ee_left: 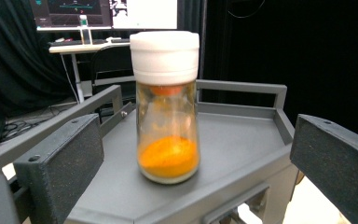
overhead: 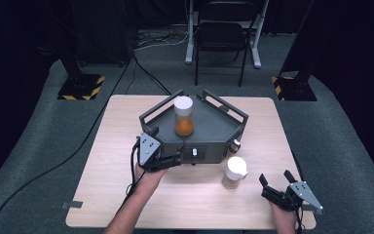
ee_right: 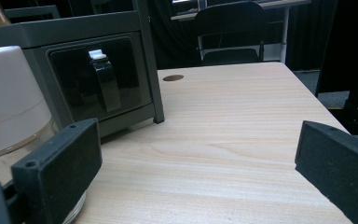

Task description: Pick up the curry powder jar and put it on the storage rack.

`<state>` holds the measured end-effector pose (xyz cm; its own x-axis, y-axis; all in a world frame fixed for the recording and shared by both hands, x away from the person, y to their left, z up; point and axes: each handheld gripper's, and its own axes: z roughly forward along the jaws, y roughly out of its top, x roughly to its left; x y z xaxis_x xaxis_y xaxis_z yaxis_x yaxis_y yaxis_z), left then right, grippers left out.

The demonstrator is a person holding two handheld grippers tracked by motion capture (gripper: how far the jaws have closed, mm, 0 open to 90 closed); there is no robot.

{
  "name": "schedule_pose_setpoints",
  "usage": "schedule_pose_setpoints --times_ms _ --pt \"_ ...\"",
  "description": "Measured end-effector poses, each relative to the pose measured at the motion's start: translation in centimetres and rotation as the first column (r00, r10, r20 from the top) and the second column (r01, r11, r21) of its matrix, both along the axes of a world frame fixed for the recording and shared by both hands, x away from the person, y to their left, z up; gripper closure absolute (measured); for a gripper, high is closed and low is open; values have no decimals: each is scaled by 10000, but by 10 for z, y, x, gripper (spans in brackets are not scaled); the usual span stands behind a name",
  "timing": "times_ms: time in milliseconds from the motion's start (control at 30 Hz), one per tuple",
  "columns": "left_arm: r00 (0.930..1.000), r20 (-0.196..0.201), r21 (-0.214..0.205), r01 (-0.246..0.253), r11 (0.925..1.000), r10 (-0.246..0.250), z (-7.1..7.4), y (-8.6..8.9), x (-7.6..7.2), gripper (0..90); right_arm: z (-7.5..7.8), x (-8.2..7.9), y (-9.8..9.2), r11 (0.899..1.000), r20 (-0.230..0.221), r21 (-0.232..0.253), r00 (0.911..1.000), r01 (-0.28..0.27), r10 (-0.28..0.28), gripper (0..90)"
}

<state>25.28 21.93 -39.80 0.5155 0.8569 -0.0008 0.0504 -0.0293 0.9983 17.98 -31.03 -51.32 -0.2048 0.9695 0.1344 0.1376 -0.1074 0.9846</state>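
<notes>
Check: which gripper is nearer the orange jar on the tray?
Left. The left gripper sits at the tray's front edge facing the orange jar; the right gripper is off near the table corner.

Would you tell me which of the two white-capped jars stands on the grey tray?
The jar with orange powder stands on the grey tray; the pale-filled jar stands on the table.

A clear glass jar (ee_left: 168, 130) with a white cap (ee_left: 164, 56) holds bright orange powder (ee_left: 168, 156) on a dark grey tray (overhead: 209, 124). A second jar (overhead: 233, 173), white-lidded, shows pale beige contents. The table (overhead: 126, 161) is light wood with a fine grain. Both sets of tongs, left (overhead: 173, 146) and right (overhead: 275, 179), are matte black with grey plates. Yellow-and-black hazard stripes mark the stand bases (overhead: 83, 87) on grey carpet (overhead: 24, 161).
</notes>
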Motion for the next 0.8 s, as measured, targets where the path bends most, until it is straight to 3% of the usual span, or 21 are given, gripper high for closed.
schedule_pose_setpoints --times_ms 467,800 --pt "10000 39 -4 -48 10000 48 -20 12 -14 27 0 0 0 10000 -4 -24 10000 -12 12 0" --pt "9996 11 81 291 9995 -292 -34 19 -21 27 0 0 0 10000 -7 -33 10000 -17 17 0"
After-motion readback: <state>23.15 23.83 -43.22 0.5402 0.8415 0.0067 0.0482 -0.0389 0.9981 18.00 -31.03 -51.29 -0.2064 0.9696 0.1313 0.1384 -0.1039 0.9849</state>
